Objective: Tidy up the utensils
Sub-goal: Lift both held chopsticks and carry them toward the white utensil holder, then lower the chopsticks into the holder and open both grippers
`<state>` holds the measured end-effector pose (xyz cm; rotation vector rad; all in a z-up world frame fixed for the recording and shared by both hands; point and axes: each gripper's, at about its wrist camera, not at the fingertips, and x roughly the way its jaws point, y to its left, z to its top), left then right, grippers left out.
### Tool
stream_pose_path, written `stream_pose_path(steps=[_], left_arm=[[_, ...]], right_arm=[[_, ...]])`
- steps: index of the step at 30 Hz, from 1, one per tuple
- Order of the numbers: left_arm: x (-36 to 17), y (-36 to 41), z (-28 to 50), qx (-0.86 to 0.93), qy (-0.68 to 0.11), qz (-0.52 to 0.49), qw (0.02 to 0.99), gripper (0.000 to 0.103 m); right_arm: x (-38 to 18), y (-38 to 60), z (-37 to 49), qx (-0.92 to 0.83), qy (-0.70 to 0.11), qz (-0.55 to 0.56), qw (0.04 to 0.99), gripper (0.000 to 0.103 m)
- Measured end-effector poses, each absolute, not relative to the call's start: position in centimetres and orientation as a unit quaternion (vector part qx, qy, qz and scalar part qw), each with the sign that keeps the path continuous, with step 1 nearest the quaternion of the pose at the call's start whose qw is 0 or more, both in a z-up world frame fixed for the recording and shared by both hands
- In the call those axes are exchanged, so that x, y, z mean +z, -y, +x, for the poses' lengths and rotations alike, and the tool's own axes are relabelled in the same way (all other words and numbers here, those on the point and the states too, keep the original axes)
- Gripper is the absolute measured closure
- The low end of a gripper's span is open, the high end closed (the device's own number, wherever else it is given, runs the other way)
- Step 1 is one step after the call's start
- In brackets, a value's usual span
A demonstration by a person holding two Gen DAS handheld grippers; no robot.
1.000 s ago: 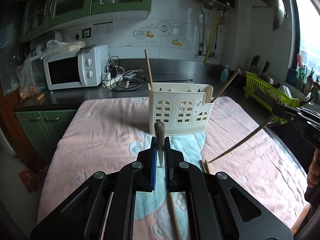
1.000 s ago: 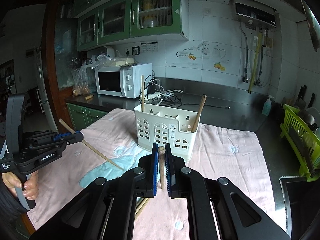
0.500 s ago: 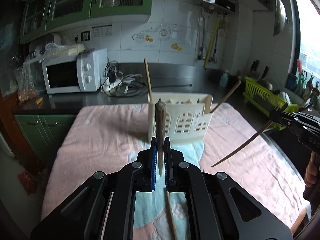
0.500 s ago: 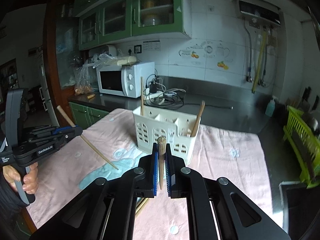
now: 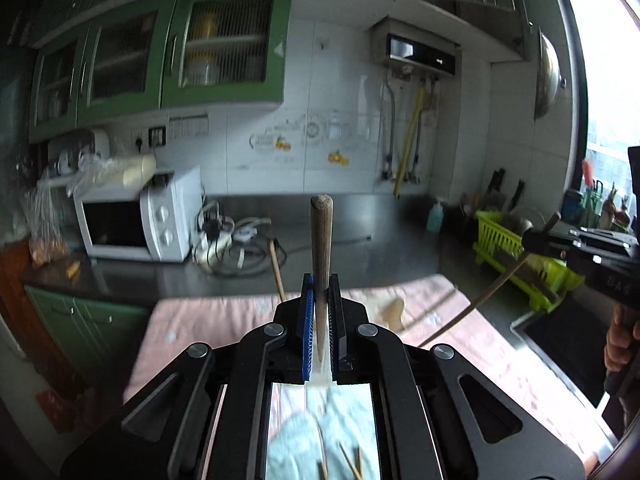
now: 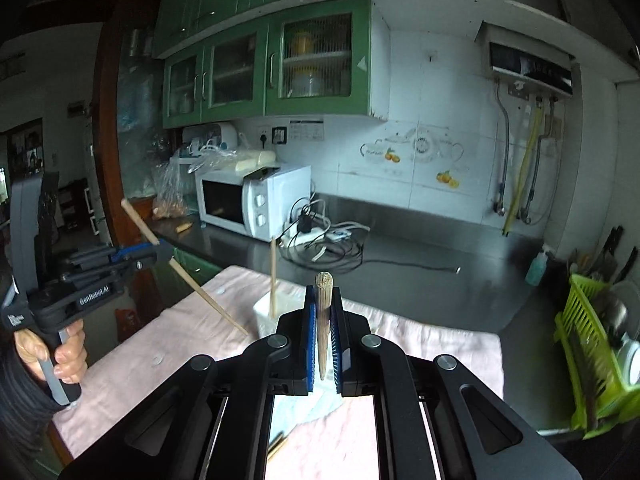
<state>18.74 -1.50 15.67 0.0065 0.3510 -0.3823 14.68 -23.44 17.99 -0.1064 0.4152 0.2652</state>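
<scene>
My left gripper [image 5: 320,308] is shut on a wooden chopstick [image 5: 321,248] that stands up between its blue pads. My right gripper [image 6: 323,320] is shut on another wooden chopstick [image 6: 322,304]. Both are raised above the pink-clothed table. The white utensil holder [image 6: 266,312] is mostly hidden behind my right gripper's fingers; a chopstick [image 6: 273,276] stands in it. In the left wrist view the holder is hidden; only a standing chopstick [image 5: 276,270] shows. The left gripper [image 6: 160,250] shows at the left of the right wrist view, the right gripper [image 5: 528,238] at the right of the left wrist view.
Several loose chopsticks [image 5: 348,464] lie on the blue patch of the cloth [image 5: 200,320] below my left gripper. A microwave [image 6: 252,200] and a tangle of cables [image 6: 324,240] sit on the dark counter behind. A green dish rack [image 6: 592,344] stands at the right.
Both grippers have risen and tilted up with their chopsticks. The holder has dropped out of sight behind the fingers, and more of the wall cabinets shows.
</scene>
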Motion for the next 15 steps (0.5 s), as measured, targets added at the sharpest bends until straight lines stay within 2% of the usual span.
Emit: stream_pose_path(steps=[7, 15], left_arm=[[17.0, 3.2, 23.4, -0.177, -0.167, 0.002, 0.970, 0.098], [13.8, 4.2, 28.5, -0.168, -0.206, -0.009, 0.964, 0.098]], right_arm=[[18.6, 23.9, 18.9, 0.113, -0.200, -0.045, 0.972, 0.096], [15.4, 24.3, 23.8, 0.105, -0.241, -0.039, 0.964, 0.096]])
